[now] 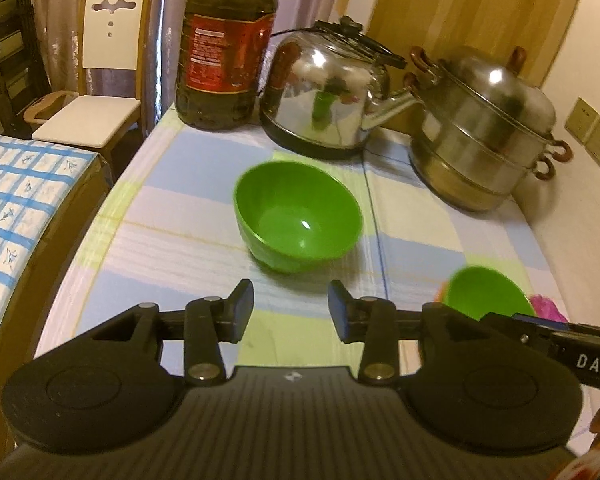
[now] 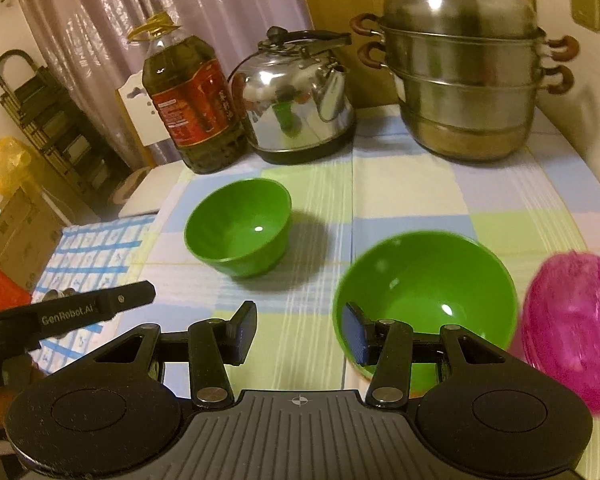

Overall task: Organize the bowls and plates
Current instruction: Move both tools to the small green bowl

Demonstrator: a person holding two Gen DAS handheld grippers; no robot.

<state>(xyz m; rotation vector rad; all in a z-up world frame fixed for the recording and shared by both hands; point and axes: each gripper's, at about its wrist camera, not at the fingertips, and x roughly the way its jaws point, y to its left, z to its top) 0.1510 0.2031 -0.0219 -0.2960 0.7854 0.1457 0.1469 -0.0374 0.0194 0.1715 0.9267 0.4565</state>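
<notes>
A small green bowl [image 1: 298,216] stands upright mid-table, just ahead of my open, empty left gripper [image 1: 291,312]; it also shows in the right wrist view [image 2: 240,228]. A second green bowl [image 2: 424,300] sits to its right, also seen in the left wrist view [image 1: 488,294]. My right gripper [image 2: 300,332] is open, its right finger [image 2: 356,334] over that bowl's near-left rim, its left finger outside. A pink bowl [image 2: 572,328] lies tilted at the right edge.
At the back of the checked tablecloth [image 2: 420,208] stand an oil bottle [image 2: 192,108], a steel kettle [image 2: 296,104] and a stacked steel steamer pot [image 2: 464,76]. A white chair [image 1: 100,80] and a blue-checked surface [image 1: 16,208] lie left of the table.
</notes>
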